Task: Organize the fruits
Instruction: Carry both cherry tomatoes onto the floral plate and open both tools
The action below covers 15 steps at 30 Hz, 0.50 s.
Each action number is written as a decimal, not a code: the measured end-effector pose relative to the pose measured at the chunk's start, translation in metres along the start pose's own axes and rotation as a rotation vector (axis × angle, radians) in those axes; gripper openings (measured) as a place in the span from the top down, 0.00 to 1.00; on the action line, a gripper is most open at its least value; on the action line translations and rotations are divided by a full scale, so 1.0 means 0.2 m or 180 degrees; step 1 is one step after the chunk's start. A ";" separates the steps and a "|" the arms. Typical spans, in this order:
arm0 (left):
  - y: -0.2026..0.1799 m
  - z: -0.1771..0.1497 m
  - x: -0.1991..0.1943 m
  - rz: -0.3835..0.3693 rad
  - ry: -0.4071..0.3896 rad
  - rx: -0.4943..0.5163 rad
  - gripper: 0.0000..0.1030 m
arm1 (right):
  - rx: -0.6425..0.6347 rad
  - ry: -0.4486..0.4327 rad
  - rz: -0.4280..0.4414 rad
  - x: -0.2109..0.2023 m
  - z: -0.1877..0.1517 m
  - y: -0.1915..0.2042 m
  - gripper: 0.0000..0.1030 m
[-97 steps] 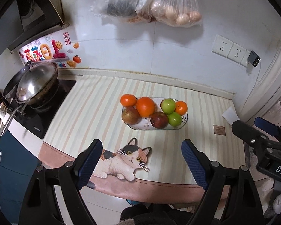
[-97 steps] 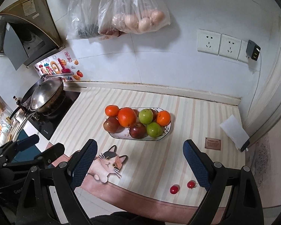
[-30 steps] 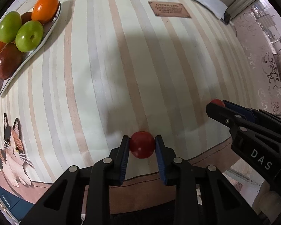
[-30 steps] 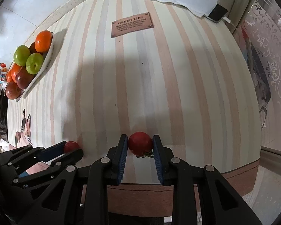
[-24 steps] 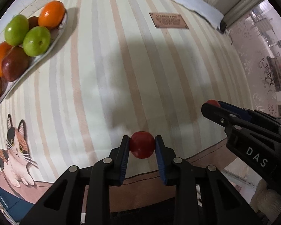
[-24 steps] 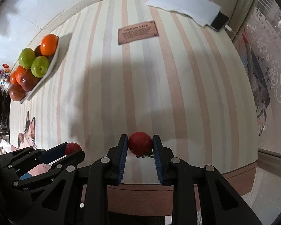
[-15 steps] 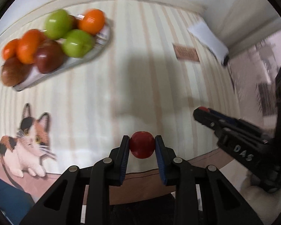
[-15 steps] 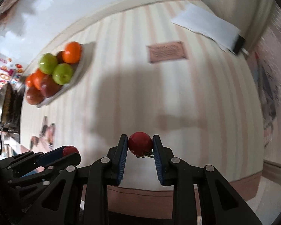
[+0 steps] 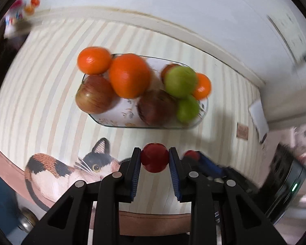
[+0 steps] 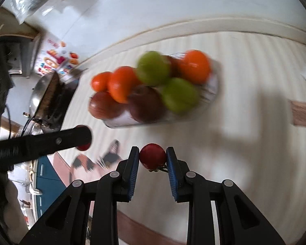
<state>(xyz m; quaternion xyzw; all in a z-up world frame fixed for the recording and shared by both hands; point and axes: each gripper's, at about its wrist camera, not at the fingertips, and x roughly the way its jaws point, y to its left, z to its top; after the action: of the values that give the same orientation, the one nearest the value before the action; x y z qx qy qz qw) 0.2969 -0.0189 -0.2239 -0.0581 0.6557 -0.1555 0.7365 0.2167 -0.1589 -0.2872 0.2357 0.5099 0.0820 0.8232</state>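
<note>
a cat picture [image 9: 71, 169] on the striped counter mat [image 9: 40, 77], a wok [image 10: 42, 94] at its far end.

Both fisheye views are taken from just behind each gripper's fingers, looking steeply down onto the striped table [image 9: 51, 77]. The fruit plate [image 9: 116, 120] is seen close ahead in the left wrist view and, from further right, in the right wrist view (both blurred). Plate, table and back wall are shared.

Counter [image 9: 51, 65] striped cream, tan and grey, with a calico cat [image 9: 71, 169] print — white, orange, black. Dish [image 9: 120, 116] holds orange, green and dark red fruit. Both tomatoes [image 9: 154, 157] red — pads [image 9: 135, 172] blue.
</note>
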 end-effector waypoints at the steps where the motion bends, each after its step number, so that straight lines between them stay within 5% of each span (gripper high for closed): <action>1: 0.04 0.04 0.01 -0.0030 0.0030 -0.0061 0.76 | -0.0021 -0.0016 0.0028 0.04 0.01 0.03 0.72; 14: 0.18 0.28 0.17 0.0136 0.0222 -0.0110 0.75 | -0.0050 0.0007 0.0173 0.43 0.15 0.21 0.71; 15: 0.18 0.29 0.17 0.0196 0.0218 -0.0106 0.75 | -0.0036 0.0018 0.0162 0.45 0.16 0.21 0.63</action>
<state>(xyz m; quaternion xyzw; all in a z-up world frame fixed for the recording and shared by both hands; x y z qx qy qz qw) 0.3617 -0.0018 -0.2587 -0.0447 0.6846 -0.1237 0.7170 0.2903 -0.0979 -0.3269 0.2437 0.5056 0.1065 0.8207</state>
